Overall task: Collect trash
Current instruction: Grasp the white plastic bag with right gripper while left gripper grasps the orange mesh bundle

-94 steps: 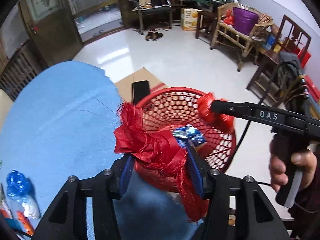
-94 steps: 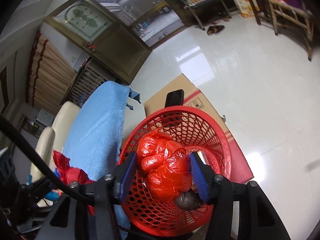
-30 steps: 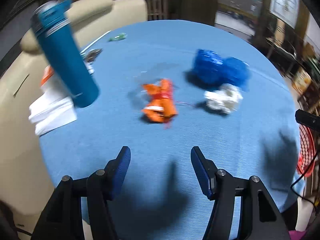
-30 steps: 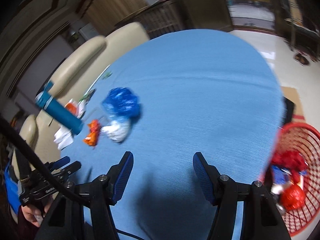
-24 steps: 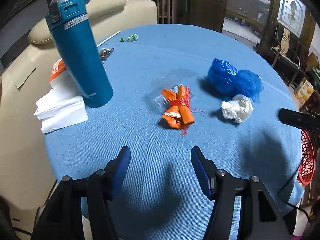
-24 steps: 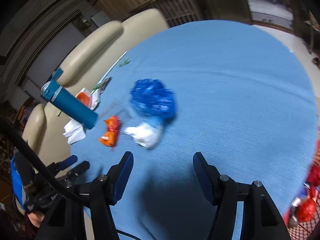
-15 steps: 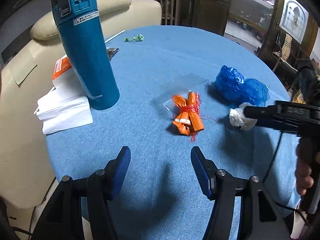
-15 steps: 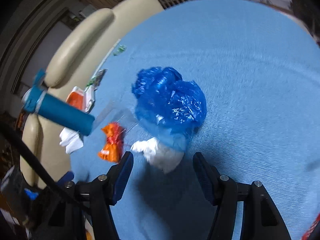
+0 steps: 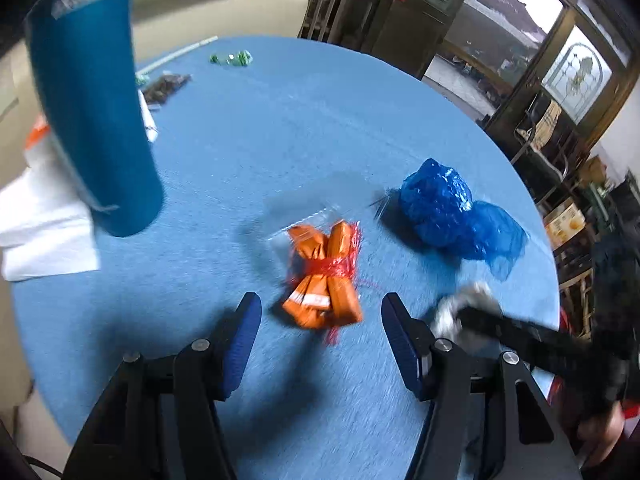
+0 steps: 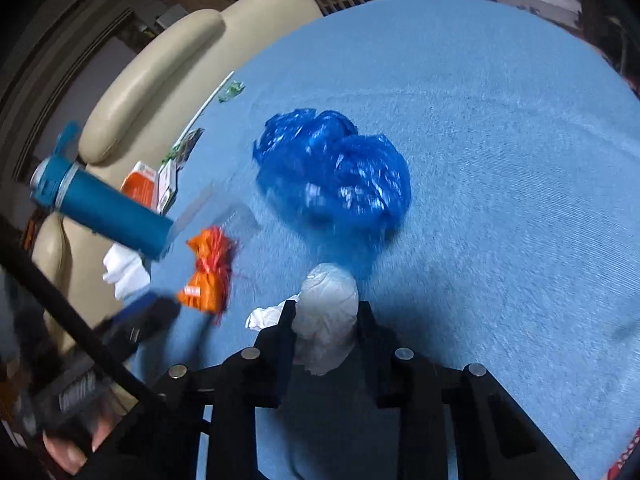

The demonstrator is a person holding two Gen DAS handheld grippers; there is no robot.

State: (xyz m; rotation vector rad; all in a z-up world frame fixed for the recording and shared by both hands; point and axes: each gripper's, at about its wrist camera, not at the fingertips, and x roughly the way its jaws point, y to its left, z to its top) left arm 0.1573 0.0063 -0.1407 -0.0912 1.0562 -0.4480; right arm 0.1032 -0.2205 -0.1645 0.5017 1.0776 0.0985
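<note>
On the blue table [image 9: 320,128], the orange packet [image 9: 324,280] lies just ahead of the left gripper [image 9: 321,316], whose jaws stand apart, not touching it. Right of the packet sits a blue bag [image 9: 452,212]. Nearer than the bag, the right gripper [image 9: 460,316] meets a white wad [image 9: 472,300]. Left of the packet stands a teal bottle [image 9: 92,120] beside white paper [image 9: 44,236].

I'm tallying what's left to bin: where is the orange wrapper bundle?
On the blue tablecloth, the orange wrapper bundle lies just ahead of the open left tongs, between the teal bottle and blue bag.
</note>
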